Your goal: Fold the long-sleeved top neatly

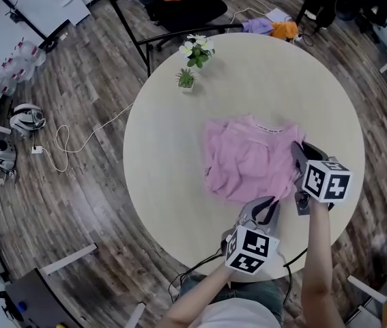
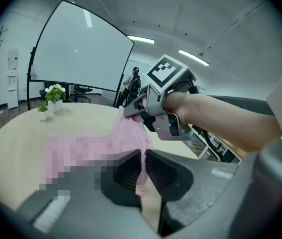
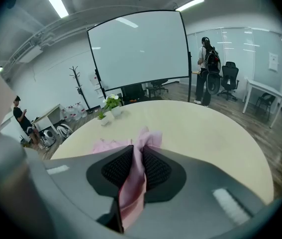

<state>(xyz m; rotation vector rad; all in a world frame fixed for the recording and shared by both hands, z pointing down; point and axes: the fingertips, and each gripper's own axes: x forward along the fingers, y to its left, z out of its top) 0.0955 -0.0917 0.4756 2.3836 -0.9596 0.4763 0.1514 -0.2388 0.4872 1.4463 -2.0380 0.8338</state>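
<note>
The pink long-sleeved top (image 1: 251,159) lies bunched in the middle of the round beige table (image 1: 159,156), its collar towards the far side. My left gripper (image 1: 267,209) is shut on the top's near edge, and pink cloth (image 2: 131,133) hangs pinched between its pads (image 2: 158,171). My right gripper (image 1: 301,157) holds the top's right side. In the right gripper view, a fold of the pink top (image 3: 148,138) is clamped between that gripper's black pads (image 3: 153,171). The left gripper view shows the right gripper (image 2: 131,111) lifting the same cloth off the table.
Two small potted plants (image 1: 196,50) (image 1: 185,79) stand at the table's far left. A black chair (image 1: 183,9) is behind the table, and a cable (image 1: 77,142) lies on the wood floor. A person (image 3: 208,68) stands far off beside a large screen (image 3: 141,54).
</note>
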